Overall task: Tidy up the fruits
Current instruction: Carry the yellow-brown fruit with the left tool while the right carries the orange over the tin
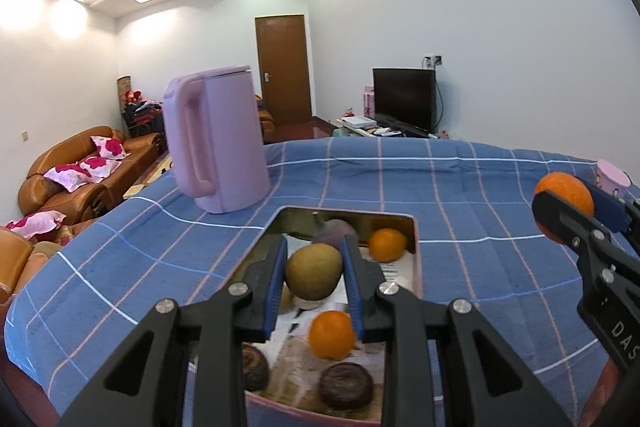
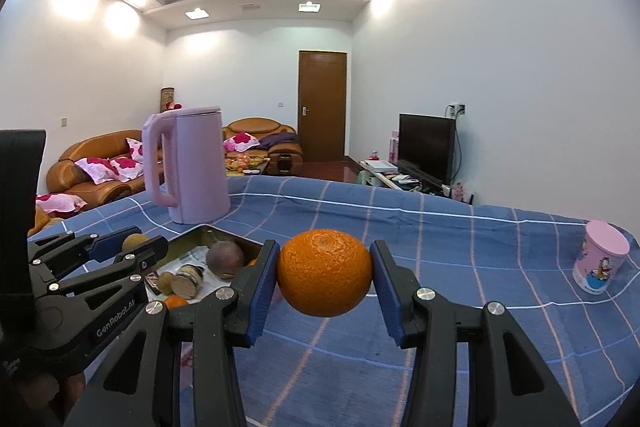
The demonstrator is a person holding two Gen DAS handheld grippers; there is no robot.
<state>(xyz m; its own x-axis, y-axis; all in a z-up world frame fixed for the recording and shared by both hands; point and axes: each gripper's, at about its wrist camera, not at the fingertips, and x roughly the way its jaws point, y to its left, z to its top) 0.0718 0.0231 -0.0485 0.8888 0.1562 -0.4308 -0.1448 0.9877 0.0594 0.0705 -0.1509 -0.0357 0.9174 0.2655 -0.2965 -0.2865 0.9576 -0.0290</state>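
Orange (image 2: 325,273) is clamped across its middle by the right claw (image 2: 325,279), clear of the cloth. Pear (image 1: 314,271) is pinched in the left claw (image 1: 314,279) over the tin (image 1: 417,251). Both judged firm, bruisable; light squeeze advised.

Left hand-held gripper (image 1: 314,275) and right hand-held gripper (image 2: 325,273) each clamped on fruit.

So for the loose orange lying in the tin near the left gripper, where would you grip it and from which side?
Grip the orange across its widest middle, coming down from above. It is round, so any pair of opposite sides works, but the tin walls and the dark fruit beside it likely block a sideways approach. The left gripper already holds a greenish-brown fruit.
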